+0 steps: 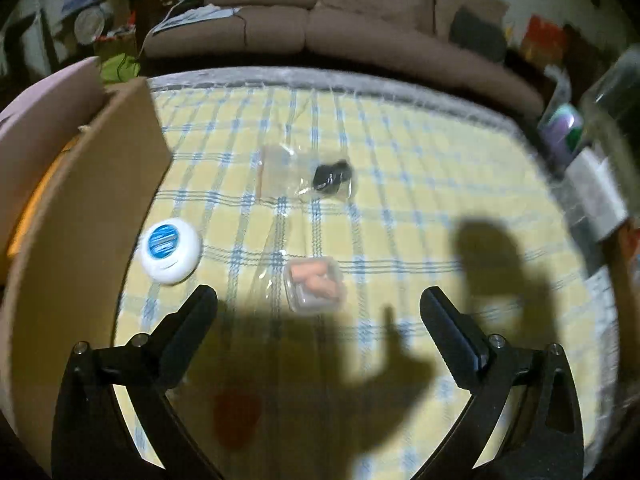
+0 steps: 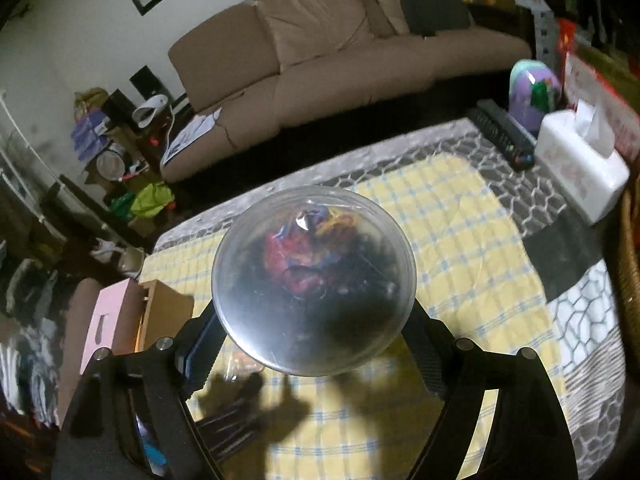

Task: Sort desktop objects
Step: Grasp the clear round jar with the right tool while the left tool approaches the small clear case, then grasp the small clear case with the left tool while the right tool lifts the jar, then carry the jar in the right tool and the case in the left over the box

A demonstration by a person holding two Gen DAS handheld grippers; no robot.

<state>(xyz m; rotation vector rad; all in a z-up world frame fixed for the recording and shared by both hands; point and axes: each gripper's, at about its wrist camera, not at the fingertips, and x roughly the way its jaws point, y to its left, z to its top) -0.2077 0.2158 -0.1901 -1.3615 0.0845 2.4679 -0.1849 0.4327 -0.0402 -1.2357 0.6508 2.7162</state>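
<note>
My left gripper (image 1: 318, 300) stands wide open above the yellow checked cloth (image 1: 420, 184), with nothing pressed between its fingers. Just ahead of it, between the fingertips, lies a small clear box of orange pieces (image 1: 314, 286). A round white case with a blue label (image 1: 170, 250) rests to the left, and a clear bag with a black item (image 1: 330, 178) lies further off. My right gripper (image 2: 314, 320) is shut on a round clear tub (image 2: 314, 280) filled with colourful and dark bits, held up above the cloth (image 2: 472, 248).
An open cardboard box (image 1: 80, 216) with a pink panel stands at the left edge; it shows again as the cardboard box (image 2: 164, 312) in the right wrist view. A white tissue box (image 2: 580, 168), a dark remote (image 2: 504, 132) and a wicker basket (image 2: 630, 264) sit at the right. A brown sofa (image 2: 320, 60) is behind.
</note>
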